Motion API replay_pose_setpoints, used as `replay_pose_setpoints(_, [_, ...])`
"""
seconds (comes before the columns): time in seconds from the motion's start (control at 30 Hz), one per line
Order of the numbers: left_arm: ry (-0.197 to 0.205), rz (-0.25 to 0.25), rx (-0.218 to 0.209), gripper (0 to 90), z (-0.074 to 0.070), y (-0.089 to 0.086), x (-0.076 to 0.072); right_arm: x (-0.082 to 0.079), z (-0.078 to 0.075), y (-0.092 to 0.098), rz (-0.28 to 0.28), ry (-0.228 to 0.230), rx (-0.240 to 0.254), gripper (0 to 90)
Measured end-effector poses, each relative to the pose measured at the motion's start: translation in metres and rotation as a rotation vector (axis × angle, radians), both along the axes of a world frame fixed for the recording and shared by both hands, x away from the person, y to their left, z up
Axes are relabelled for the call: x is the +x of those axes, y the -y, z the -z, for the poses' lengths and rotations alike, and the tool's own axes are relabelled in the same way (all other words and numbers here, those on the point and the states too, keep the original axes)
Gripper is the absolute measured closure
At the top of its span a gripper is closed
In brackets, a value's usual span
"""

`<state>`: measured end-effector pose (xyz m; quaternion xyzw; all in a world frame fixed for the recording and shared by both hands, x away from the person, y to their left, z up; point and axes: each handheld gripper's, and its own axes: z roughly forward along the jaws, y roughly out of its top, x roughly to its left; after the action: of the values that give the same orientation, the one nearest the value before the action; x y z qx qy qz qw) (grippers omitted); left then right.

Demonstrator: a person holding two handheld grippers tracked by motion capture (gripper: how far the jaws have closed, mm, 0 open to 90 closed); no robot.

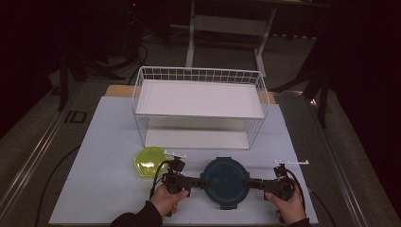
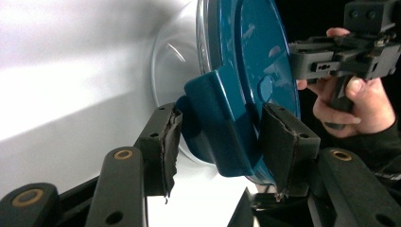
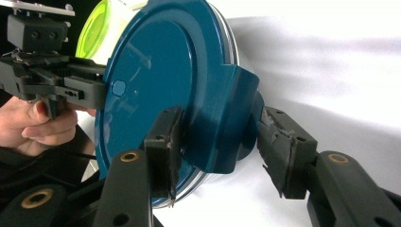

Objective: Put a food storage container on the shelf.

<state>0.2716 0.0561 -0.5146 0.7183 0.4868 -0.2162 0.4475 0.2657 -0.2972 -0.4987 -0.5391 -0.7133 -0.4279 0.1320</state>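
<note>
While each gripper straddles one latch tab of the round container (image 1: 225,182), the two hands meet it from opposite sides. Left gripper (image 2: 220,137): jaws set on either side of the left latch tab (image 2: 217,127), the upper pad (image 2: 283,142) lying against the blue lid (image 2: 250,56), the lower pad (image 2: 170,142) close under the tab; whether it presses cannot be told. Right gripper (image 3: 220,142): jaws part-way apart around the right latch tab (image 3: 227,118), the upper pad (image 3: 165,137) at the lid face, the lower pad (image 3: 279,146) standing slightly clear of the tab, so no firm clamp is judged here.

Handling, as a judgement: the lid is stiff, smooth plastic, likely slippery on its glossy face; the clear bowl (image 2: 175,61) beneath looks rigid and light, possibly glass and then breakable. The tabs are hinged, so they give the best purchase, at 9 and 3 o'clock on the rim.

Pose: both forearms enter from 6 o'clock in the high view, left hand (image 1: 166,198) and right hand (image 1: 288,205) gripping the handles, grippers levelled and pointed inward.

Location: the container rests on the white table (image 1: 94,189) near its front edge, a yellow-green lid (image 1: 149,161) at its 10 o'clock, the wire rack (image 1: 198,106) at 12 o'clock.
</note>
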Motion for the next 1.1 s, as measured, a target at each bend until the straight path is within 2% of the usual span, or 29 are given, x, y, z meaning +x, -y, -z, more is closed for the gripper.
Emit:
replay_pose_setpoints(0.23, [0.073, 0.031, 0.026, 48.7, -0.006, 0.003, -0.005, -0.006, 0.0, 0.004, -0.01, -0.015, 0.011, 50.9])
replay_pose_setpoints(0.5, [0.09, 0.038, 0.028, 49.0, -0.007, 0.004, -0.006, -0.007, 0.0, 0.005, -0.03, -0.022, 0.011, 51.8])
replay_pose_setpoints(0.63, [0.09, 0.039, 0.02, 49.1, -0.007, 0.005, -0.007, -0.008, -0.003, 0.005, -0.026, -0.008, 0.002, 59.2])
replay_pose_setpoints(0.7, [0.1, 0.043, 0.025, 49.1, -0.008, 0.005, -0.007, -0.008, -0.005, 0.004, -0.031, -0.001, -0.014, 58.9])
replay_pose_setpoints(0.87, [0.101, 0.055, 0.02, 49.3, -0.006, 0.003, -0.007, -0.002, 0.005, 0.008, -0.015, -0.053, 0.045, 44.3])
replay_pose_setpoints(0.93, [0.107, 0.064, 0.02, 49.4, -0.006, 0.002, -0.007, 0.001, 0.01, 0.011, -0.03, -0.084, 0.089, 44.7])
replay_pose_setpoints(1.0, [0.107, 0.069, 0.019, 49.4, -0.006, 0.002, -0.007, 0.002, 0.012, 0.012, -0.046, -0.101, 0.128, 52.7])
replay_pose_setpoints(1.1, [0.102, 0.062, 0.013, 49.5, -0.005, 0.001, -0.007, 0.002, 0.009, 0.011, -0.05, -0.1, 0.121, 53.1])
